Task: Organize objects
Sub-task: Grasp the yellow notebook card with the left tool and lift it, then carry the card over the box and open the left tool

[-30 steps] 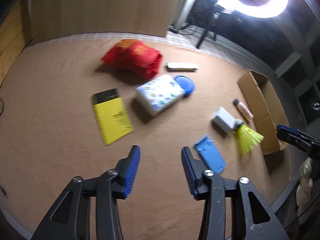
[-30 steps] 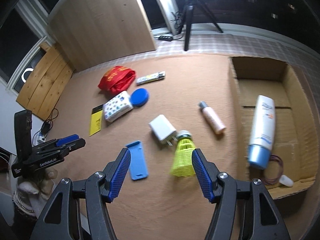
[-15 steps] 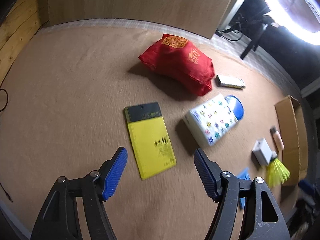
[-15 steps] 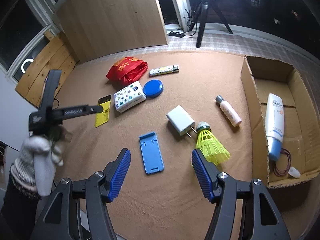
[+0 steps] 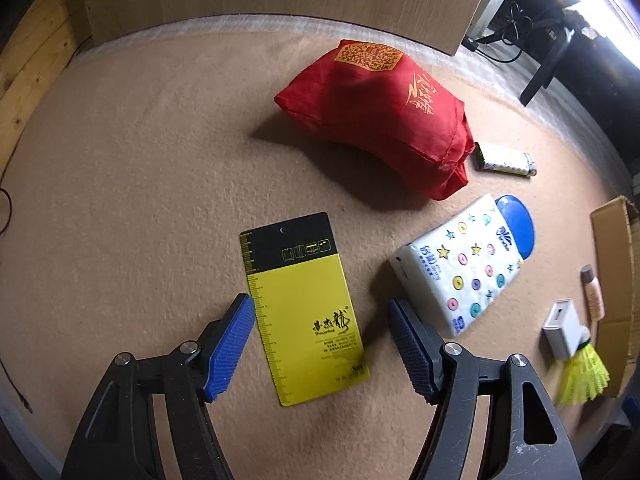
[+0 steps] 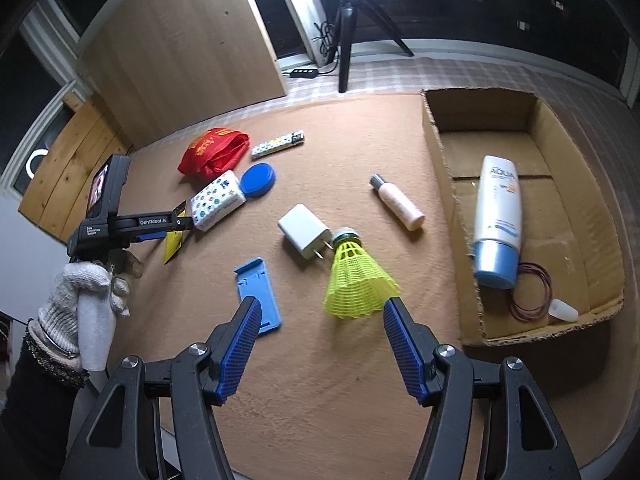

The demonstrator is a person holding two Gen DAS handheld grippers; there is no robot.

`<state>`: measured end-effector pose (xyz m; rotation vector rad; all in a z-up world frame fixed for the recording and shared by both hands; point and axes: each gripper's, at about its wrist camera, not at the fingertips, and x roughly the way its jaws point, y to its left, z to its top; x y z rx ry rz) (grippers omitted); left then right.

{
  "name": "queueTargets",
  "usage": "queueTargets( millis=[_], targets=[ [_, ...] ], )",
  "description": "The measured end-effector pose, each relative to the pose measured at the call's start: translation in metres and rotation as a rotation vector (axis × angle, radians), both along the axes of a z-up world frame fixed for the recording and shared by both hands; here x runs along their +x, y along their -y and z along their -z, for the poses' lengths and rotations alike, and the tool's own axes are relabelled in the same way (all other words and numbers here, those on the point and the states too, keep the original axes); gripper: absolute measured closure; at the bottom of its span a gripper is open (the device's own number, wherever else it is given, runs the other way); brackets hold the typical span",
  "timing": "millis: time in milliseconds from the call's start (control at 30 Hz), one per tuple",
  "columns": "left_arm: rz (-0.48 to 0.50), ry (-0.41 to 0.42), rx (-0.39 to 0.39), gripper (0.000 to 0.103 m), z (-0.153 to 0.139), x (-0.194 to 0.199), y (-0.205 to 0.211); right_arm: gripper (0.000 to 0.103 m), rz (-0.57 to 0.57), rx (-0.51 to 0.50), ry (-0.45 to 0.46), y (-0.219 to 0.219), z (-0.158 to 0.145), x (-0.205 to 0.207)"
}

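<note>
Having just swung in and widened its jaws, the left gripper is straddling the yellow card beside the tissue pack, untouched, while the right gripper is hovering apart, empty.

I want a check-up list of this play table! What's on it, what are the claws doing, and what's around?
Surface: tan felt mat, flat.
Job's things: yellow card, red bag, tissue pack, blue lid, lighter, white charger, yellow shuttlecock, pink bottle, blue stand, all on the mat. Cardboard box holds a sunscreen tube, rubber bands and a small cap.
Clutter: nothing seen.
Claws: left claw open over the yellow card, jaws just widened; right claw open, empty, near the shuttlecock.
Cables: power strip and cords by the tripod.
Surroundings: wooden boards, bright lamp.
</note>
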<state>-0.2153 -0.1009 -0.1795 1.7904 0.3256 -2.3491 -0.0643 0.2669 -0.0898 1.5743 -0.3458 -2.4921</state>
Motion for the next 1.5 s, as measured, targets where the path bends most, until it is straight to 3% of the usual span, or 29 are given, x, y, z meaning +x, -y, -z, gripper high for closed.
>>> queueTargets(
  millis=[67,233,567,867,1167,1500],
  targets=[
    [0.001,0.001,-0.016,0.032,0.001,-0.001,-0.001,0.043,0.006,-0.003,0.0,-0.003,0.001,0.0],
    [-0.003,-0.004,-0.042,0.046,-0.001,-0.001,0.0,0.043,0.013,-0.006,0.001,-0.008,0.002,-0.002],
    [0.008,-0.027,-0.027,0.047,-0.005,0.008,-0.002,0.043,0.02,-0.012,-0.008,-0.015,0.002,-0.006],
    [0.071,-0.115,-0.029,0.047,-0.047,0.015,-0.019,0.043,0.045,-0.018,-0.015,-0.031,-0.001,-0.003],
    [0.231,-0.211,0.015,0.047,-0.101,0.013,-0.107,0.043,0.087,0.007,-0.029,-0.056,-0.006,0.011],
    [0.445,-0.268,0.073,0.047,-0.124,-0.008,-0.239,0.043,0.148,0.024,-0.032,-0.096,-0.007,0.035]
  ],
)
